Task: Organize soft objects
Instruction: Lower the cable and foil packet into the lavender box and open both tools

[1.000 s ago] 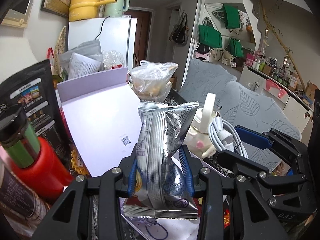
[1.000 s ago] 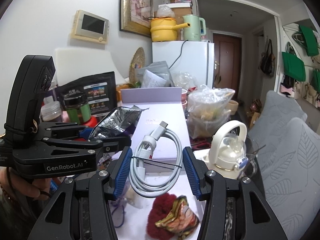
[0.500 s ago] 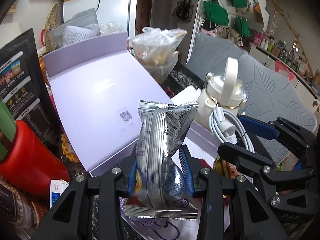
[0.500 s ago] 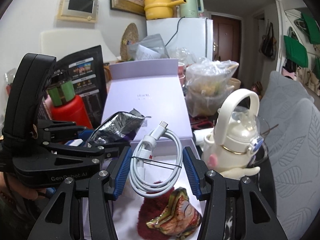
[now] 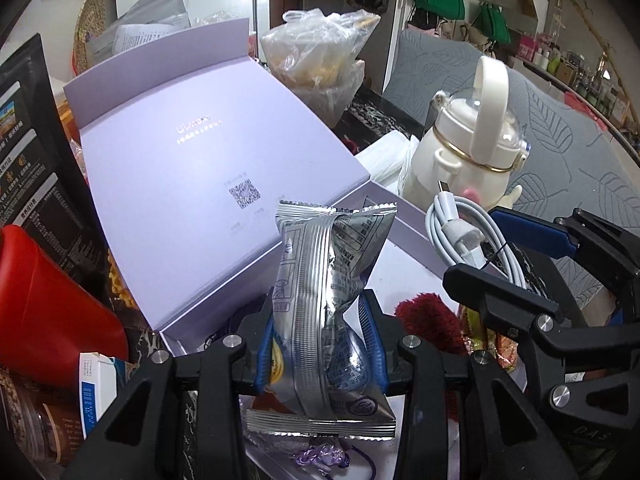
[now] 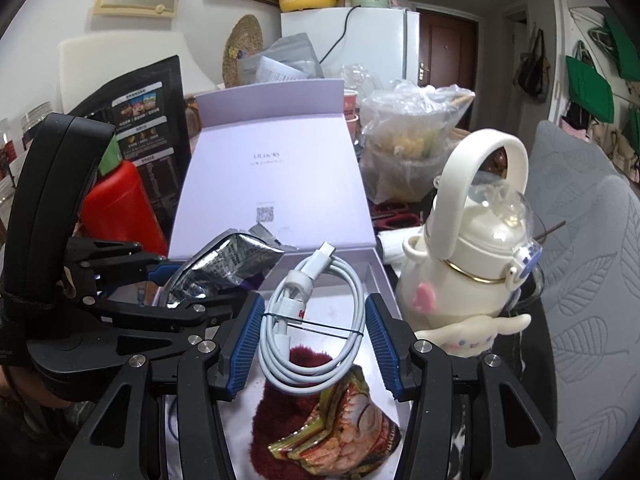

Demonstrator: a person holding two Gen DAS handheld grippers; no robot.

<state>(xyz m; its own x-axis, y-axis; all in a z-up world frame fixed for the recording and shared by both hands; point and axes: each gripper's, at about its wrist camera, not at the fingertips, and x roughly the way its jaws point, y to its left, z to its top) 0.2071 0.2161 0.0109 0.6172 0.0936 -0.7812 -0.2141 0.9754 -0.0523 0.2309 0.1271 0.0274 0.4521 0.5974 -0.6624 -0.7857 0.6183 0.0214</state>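
the left gripper [image 5: 320, 344] has its jaws clamped on a silver snack packet [image 5: 324, 300], held upright over the near edge of an open lilac box [image 5: 192, 184]. the right gripper [image 6: 312, 332] has its jaws closed on a coiled white cable [image 6: 316, 320], above the box floor, where a dark red fuzzy thing [image 6: 296, 400] and a crumpled colourful wrapper [image 6: 352, 428] lie touching. the box lid leans back, open. a cream bottle [image 6: 472, 280] stands just right of the box; a red bottle [image 6: 116, 208] stands to its left on the crowded tabletop.
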